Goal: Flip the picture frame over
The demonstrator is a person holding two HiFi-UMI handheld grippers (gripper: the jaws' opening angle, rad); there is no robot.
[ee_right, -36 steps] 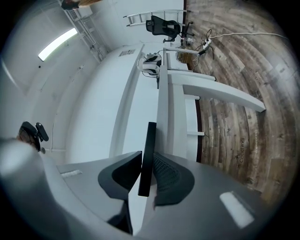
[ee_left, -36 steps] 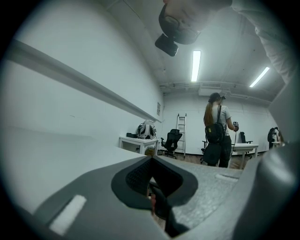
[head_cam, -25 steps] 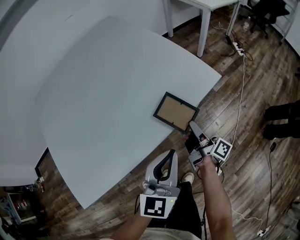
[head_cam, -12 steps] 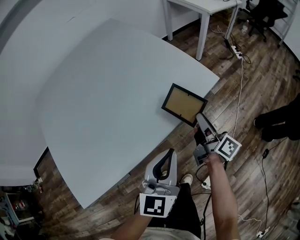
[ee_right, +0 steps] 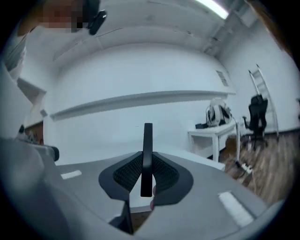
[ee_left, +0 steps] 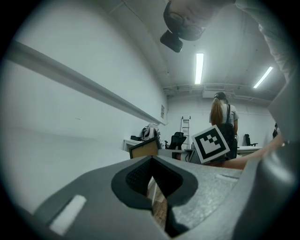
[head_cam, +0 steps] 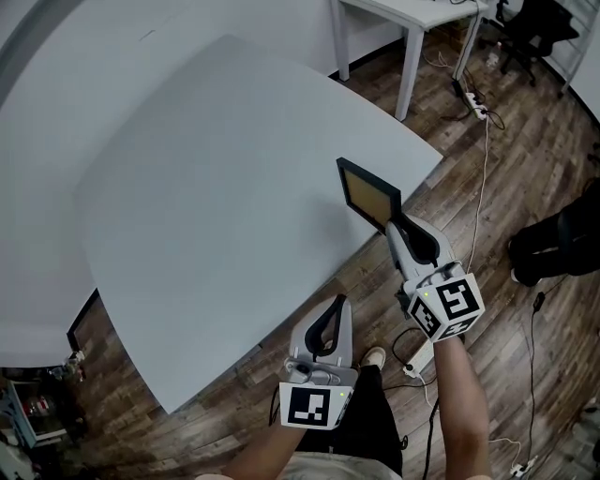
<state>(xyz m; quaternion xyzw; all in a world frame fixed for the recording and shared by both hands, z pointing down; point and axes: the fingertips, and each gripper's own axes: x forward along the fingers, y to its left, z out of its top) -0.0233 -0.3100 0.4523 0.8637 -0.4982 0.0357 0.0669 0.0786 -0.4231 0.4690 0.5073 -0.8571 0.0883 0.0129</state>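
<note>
1. The right gripper (head_cam: 394, 223) is clenched on the picture frame (head_cam: 368, 194), gripping it at its lower right corner. In the right gripper view the frame (ee_right: 147, 140) shows edge-on, a thin black bar standing straight up, pinched between the two ribbed pads.
2. The frame sits right of centre in the head view, over the right-hand edge of the grey table (head_cam: 216, 187). It's tipped up steeply on edge, with the brown backing facing left. Can't tell whether its bottom edge is touching the tabletop.
3. The left gripper (head_cam: 338, 303) has its jaws closed together with nothing in them. It hangs at the bottom middle of the head view, off the near edge of the table and over the wood floor (head_cam: 525, 178), well apart from the frame.
4. The left gripper view has the frame (ee_left: 144, 149) small near the middle. The right gripper's marker cube (ee_left: 213, 143) is to its right, and a person (ee_left: 224, 117) stands farther back.
5. A second white table (head_cam: 412, 11) is in the upper right of the head view, with a cable (head_cam: 485, 159) trailing across the floor beside it.
</note>
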